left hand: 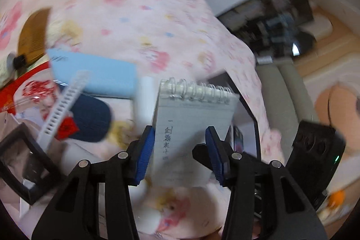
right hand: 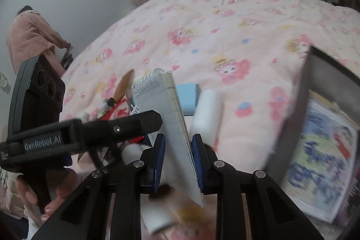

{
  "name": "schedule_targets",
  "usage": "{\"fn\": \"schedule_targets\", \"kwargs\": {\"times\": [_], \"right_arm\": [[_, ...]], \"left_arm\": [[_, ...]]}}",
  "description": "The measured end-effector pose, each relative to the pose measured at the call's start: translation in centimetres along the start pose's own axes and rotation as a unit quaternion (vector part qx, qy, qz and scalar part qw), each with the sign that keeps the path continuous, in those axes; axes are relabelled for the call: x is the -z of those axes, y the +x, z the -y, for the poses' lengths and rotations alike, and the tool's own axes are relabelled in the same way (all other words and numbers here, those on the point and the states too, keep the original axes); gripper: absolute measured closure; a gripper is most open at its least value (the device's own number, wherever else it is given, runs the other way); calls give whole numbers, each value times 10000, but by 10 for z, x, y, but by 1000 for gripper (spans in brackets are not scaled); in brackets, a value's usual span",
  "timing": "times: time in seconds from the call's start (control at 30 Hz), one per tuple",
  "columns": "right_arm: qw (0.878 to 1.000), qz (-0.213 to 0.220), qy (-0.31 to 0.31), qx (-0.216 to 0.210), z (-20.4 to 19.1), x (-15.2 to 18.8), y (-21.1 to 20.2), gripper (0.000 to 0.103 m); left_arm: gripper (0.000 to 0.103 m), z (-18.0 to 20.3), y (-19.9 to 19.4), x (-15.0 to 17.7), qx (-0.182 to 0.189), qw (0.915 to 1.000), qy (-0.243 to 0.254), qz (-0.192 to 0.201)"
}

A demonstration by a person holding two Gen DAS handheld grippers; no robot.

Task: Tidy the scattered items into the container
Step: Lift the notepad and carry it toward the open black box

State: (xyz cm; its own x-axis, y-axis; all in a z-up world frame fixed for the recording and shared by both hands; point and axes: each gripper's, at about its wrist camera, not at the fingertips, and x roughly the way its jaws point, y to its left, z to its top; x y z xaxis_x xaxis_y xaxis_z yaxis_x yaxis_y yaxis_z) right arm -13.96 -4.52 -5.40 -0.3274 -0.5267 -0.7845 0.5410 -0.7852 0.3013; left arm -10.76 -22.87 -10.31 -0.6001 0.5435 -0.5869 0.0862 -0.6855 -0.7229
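Observation:
A spiral notepad with grey lined cover stands upright between both grippers. My left gripper spans its face, jaws apart, pads near its side edges. My right gripper is shut on the notepad, pinching its thickness. On the pink blanket lie a light blue box, a white tube, a navy pouch, a white comb, a wooden comb and a red item. The black-rimmed container holds a book at the right.
A black magnifier frame lies at the lower left. The bed's edge drops off to the right in the left wrist view, with a floor and furniture beyond. A person in pink stands by the wall.

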Motion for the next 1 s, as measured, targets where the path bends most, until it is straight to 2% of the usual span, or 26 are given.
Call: {"fn": "schedule_targets", "kwargs": {"times": [0.13, 0.23, 0.33, 0.47, 0.63, 0.8, 1.0], "right_arm": [[9998, 89, 113, 150, 12, 28, -37, 82], [9988, 116, 264, 386, 30, 53, -56, 82], [9974, 66, 557, 446, 53, 75, -64, 82], [9945, -89, 968, 398, 79, 109, -68, 82], [9919, -41, 1239, 272, 98, 127, -65, 82], [9906, 114, 1359, 81, 106, 131, -62, 81], [9812, 573, 1772, -508, 122, 142, -69, 81]], "left_arm": [[56, 41, 20, 22, 307, 9967, 694, -303], [56, 54, 39, 36, 525, 9933, 860, -572], [56, 61, 60, 55, 666, 9896, 937, -866], [56, 78, 74, 75, 672, 9834, 1349, -1009], [56, 82, 85, 88, 486, 9790, 1554, -1226], [58, 75, 85, 90, 355, 9813, 1443, -1227], [58, 67, 62, 87, 68, 9889, 1347, -627]]}}
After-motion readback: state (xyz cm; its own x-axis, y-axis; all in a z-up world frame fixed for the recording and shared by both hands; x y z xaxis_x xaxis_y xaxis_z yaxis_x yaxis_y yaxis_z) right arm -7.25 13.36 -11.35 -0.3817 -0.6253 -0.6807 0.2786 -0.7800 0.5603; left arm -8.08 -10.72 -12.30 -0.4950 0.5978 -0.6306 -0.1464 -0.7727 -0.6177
